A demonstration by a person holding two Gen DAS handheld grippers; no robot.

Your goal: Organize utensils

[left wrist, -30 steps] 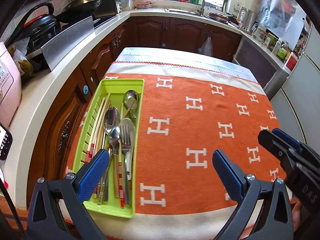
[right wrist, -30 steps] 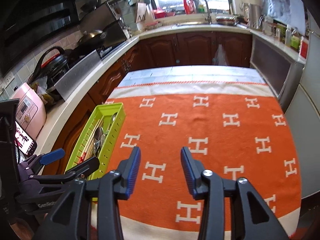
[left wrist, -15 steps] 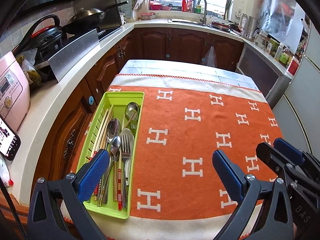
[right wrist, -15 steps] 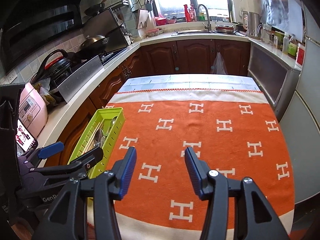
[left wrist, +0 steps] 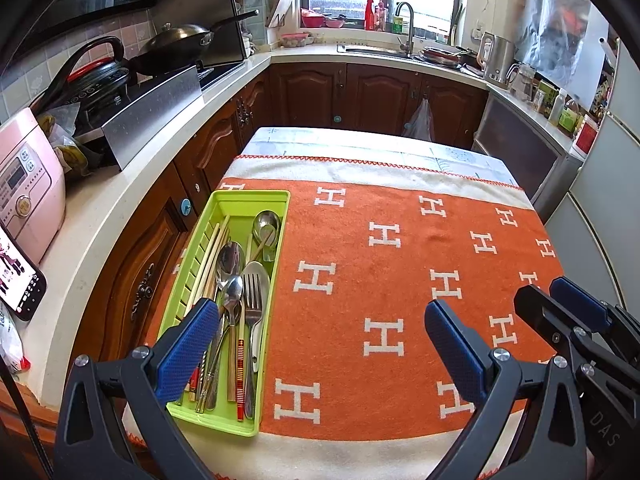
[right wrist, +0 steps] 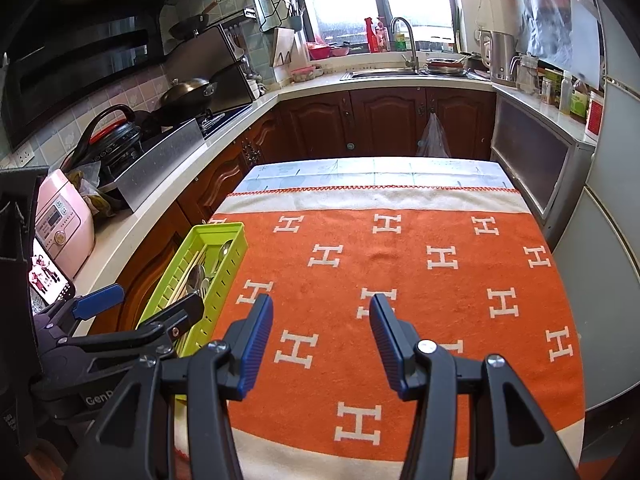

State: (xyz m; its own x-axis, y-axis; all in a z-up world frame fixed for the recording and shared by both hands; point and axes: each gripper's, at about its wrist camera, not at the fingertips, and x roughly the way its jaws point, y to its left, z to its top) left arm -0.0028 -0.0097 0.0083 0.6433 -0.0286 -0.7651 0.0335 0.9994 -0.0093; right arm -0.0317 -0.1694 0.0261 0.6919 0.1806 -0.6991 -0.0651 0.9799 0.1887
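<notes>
L tool (left wrist: 320, 344) agape | R tool (right wrist: 321, 336) agape | utensils in tray (left wrist: 280, 200)

Your left gripper (left wrist: 320, 344) is a black plastic clamp frame with triangular cut-outs, silver screws at the pivots and ribbed blue pads on its fingers (left wrist: 188, 344). Your right gripper (right wrist: 322, 340) matches it: black arms, blue ribbed pads, silver screws, white "DAS" lettering on its side.

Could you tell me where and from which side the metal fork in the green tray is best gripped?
Probably by its handle, from above: the fork lies flat in the green tray, tines pointing away, handle towards the open left gripper, hemmed in by spoons.
</notes>
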